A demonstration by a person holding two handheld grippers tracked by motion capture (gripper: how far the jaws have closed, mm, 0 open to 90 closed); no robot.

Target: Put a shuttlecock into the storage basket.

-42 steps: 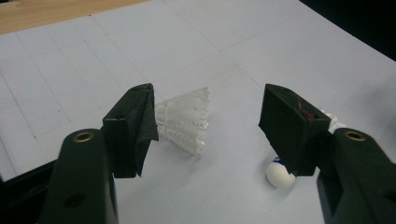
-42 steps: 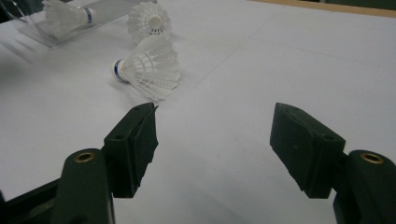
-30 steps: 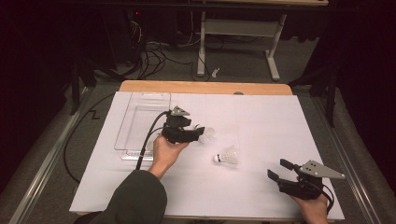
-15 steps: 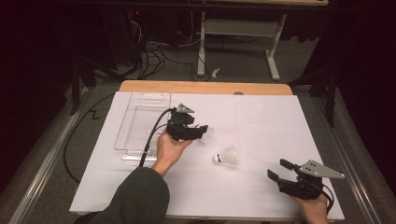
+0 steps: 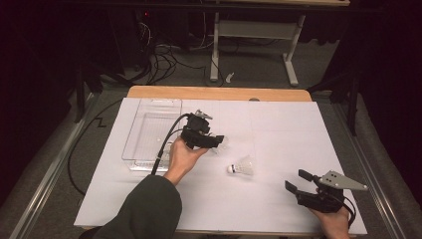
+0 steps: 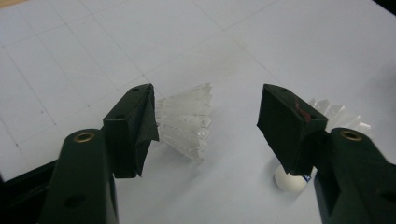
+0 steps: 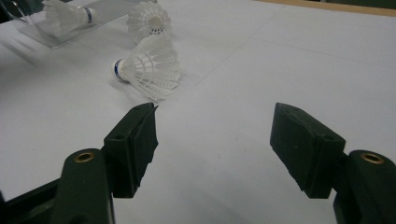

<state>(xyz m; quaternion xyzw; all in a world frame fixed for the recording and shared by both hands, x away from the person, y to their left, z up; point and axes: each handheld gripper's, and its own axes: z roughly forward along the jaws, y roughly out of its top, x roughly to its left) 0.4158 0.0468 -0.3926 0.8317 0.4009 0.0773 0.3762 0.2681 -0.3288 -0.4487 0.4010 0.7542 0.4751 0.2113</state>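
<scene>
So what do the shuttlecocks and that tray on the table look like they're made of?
The shuttlecock skirt looks like white moulded plastic: it shows a lattice of ribs with gaps, matte. Its rounded head looks white and smooth with a blue band, possibly foam or cork; I can't tell which. The tray looks like clear, glossy hard plastic: the white table cover shows through it and its rims catch light.

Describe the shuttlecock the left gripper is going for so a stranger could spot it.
On the white sheet, look right of the clear tray. The shuttlecock lies just ahead of the left gripper, whose jaws stand open. Unlike the other shuttlecock lying mid-sheet, it is beside the gripper.
</scene>
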